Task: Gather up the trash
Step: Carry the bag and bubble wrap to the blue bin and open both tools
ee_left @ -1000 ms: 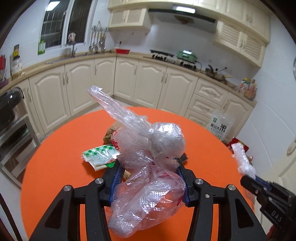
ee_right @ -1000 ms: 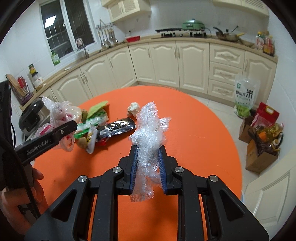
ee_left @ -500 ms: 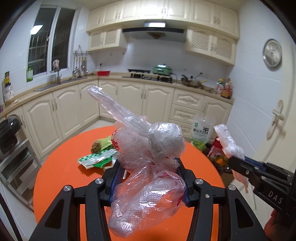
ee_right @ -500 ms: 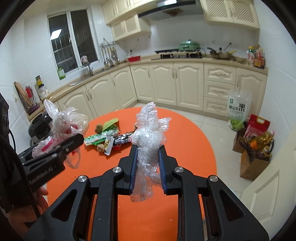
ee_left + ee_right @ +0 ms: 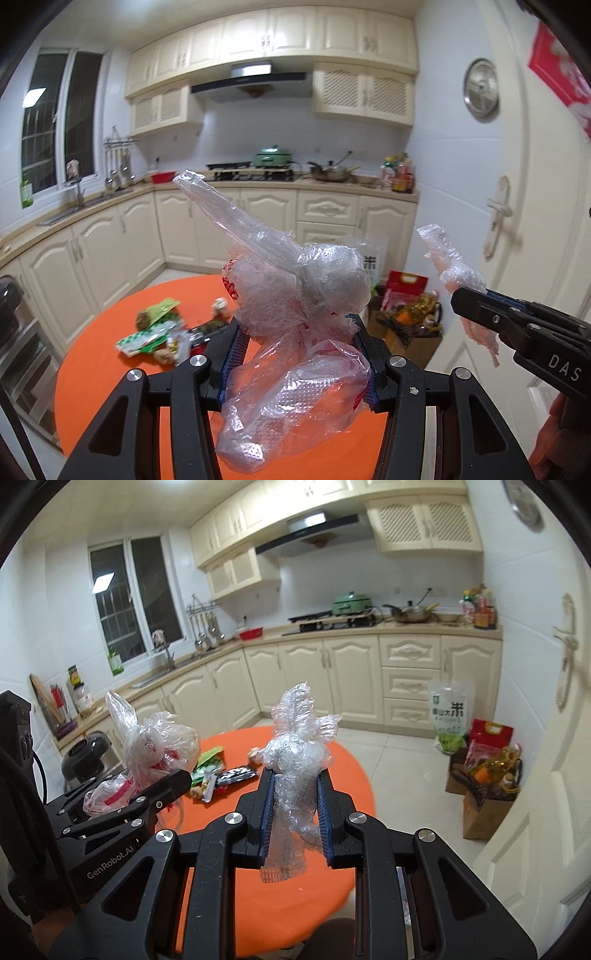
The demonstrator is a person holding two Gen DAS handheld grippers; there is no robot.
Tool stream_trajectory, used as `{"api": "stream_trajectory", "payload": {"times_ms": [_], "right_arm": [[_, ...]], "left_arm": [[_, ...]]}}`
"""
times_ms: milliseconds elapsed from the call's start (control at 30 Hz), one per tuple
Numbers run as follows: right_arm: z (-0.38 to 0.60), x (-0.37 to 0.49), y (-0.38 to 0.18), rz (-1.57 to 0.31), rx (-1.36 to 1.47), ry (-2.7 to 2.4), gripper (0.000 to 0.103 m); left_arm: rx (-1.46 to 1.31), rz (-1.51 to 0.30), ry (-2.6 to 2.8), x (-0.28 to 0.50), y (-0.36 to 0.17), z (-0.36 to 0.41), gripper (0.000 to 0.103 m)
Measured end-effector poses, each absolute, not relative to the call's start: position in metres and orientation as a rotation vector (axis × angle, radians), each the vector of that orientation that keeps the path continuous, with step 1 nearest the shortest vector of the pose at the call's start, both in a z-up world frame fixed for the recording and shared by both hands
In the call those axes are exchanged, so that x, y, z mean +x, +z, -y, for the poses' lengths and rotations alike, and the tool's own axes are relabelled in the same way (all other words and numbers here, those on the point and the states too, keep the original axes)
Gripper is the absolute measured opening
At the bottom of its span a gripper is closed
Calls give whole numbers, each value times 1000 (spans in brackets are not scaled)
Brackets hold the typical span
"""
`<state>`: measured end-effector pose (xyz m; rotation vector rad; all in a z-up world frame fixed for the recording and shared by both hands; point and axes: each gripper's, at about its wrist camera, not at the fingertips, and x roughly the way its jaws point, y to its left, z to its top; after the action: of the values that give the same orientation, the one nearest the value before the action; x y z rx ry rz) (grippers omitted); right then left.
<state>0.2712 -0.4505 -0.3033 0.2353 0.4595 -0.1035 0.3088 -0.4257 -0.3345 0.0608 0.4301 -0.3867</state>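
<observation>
Your left gripper (image 5: pixel 299 354) clenched on crumpled plastic bag (image 5: pixel 295 332), held above orange table (image 5: pixel 96 354). Your right gripper (image 5: pixel 293 808) clamps bubble-wrap wad (image 5: pixel 295 768) beside it. Wrappers (image 5: pixel 159 332) lie on table's far side. Rice bag (image 5: pixel 448 712), grocery bags (image 5: pixel 484 771) on floor beyond table.

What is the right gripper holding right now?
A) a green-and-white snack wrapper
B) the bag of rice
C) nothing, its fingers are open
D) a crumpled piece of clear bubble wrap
D: the right gripper is shut on a crumpled piece of clear bubble wrap, lifted above the orange table, while the snack wrappers lie on the table and the bag of rice stands on the floor.
</observation>
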Motion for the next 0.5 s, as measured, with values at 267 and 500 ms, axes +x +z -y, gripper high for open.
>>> {"api": "stream_trajectory", "payload": {"times_ms": [267,500], "right_arm": [[502,237,-305,-434,292,-193,20],[575,224,-336,-470,381,-295,20]], "left_arm": [[94,-428,-481,329,-327,450,48],[127,-525,-590,363,-348,496,48]]}}
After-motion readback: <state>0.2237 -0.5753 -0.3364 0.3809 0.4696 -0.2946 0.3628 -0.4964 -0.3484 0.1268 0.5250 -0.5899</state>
